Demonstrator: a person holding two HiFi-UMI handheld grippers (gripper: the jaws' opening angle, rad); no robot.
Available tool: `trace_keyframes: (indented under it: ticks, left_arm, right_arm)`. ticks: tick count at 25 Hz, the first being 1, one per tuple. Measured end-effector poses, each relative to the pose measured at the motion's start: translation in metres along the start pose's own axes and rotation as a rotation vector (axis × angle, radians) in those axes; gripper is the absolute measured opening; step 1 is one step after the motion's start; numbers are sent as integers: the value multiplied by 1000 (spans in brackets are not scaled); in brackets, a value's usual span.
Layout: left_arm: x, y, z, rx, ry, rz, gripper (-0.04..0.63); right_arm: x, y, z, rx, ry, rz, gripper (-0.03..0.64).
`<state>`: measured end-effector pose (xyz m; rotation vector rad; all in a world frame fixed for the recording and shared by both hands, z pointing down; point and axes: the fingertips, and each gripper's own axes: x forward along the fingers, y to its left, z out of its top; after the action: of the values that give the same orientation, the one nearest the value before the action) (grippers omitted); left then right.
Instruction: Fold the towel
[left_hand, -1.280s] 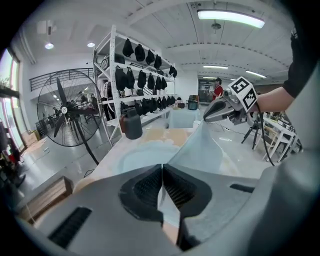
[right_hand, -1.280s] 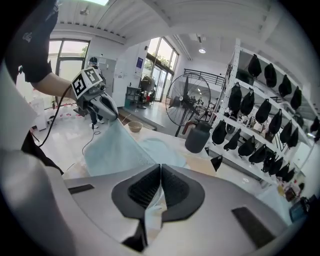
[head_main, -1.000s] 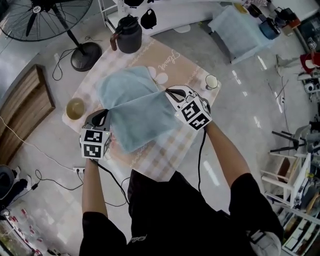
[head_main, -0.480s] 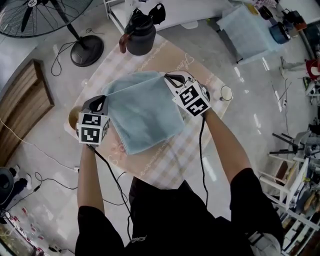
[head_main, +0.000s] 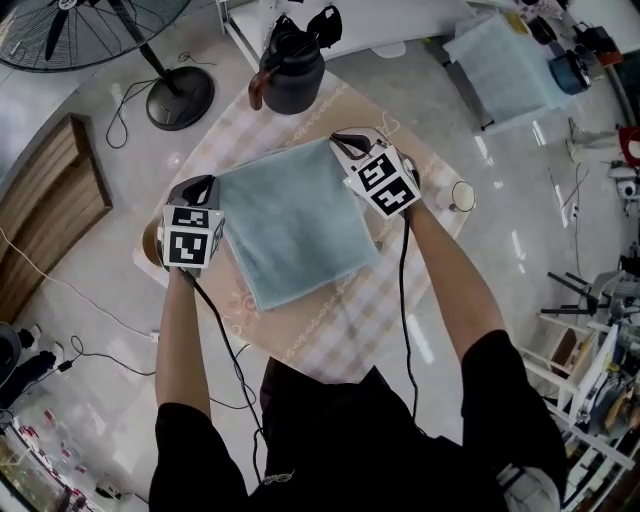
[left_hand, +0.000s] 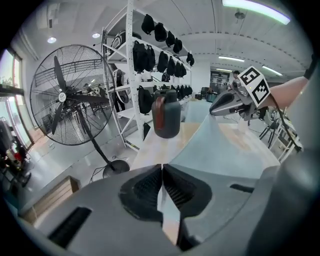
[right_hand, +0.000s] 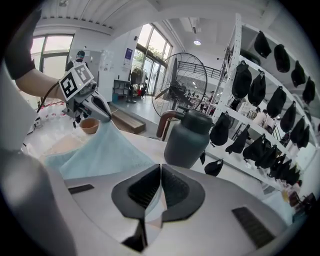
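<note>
The ribbed black pads (left_hand: 145, 189) of the left gripper (left_hand: 161, 170) are pressed together on a thin sliver of cloth, and the right gripper (right_hand: 160, 169) pinches the same way, each on one far corner of the towel (head_main: 295, 225). That soft, pale blue, roughly square cloth runs taut between the fingers and lies back from them over the checked tablecloth (head_main: 340, 320). Beyond the fingers stands a smooth dark jug (head_main: 292, 72); a small brown bowl (head_main: 151, 243) is half hidden under the left gripper.

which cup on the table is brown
The low bowl-like cup right beside the left tongs; the other cup, across the towel, is white.
</note>
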<state>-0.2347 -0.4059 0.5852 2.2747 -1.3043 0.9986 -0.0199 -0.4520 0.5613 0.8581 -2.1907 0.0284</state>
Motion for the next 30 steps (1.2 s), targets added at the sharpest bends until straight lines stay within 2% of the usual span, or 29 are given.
trace_keyframes:
  ticks: [3,4,5,6,9,12,16,22,27,30]
  left_arm:
    - [-12,12,-6,-33,-18,87,26]
    - [-19,16,-10,-46,-28,119,58]
    - [-24,17,-12,-55,-35,135,124]
    - [-27,13,-13,-61,-37,132,150]
    - [-29,-11,-17,-84,-38,73,156]
    - [-38,-40,-42,-112,-29,23,158]
    - [-45,-81,-90,-178,34,-38,168]
    - [-60,-138,-141,-244,90,-79,169]
    - [-75,-176,-170,-343,73,-105,191]
    - [-82,-196,-186,-364,89,-115,210]
  right_arm:
    - [3,8,5,21,-15,3,12]
    - [0,11,6,40,-32,-2,31]
    - [-3,12,6,70,-52,-4,91]
    - [-7,9,3,108,-71,0,148]
    - [-22,3,-21,198,-88,29,166]
    - [-38,22,-56,210,-53,60,170]
    - [-57,58,-105,224,6,117,176]
    - [-83,106,-154,240,63,192,179]
    - [-105,136,-176,279,60,222,184]
    - [-119,150,-189,290,59,237,187]
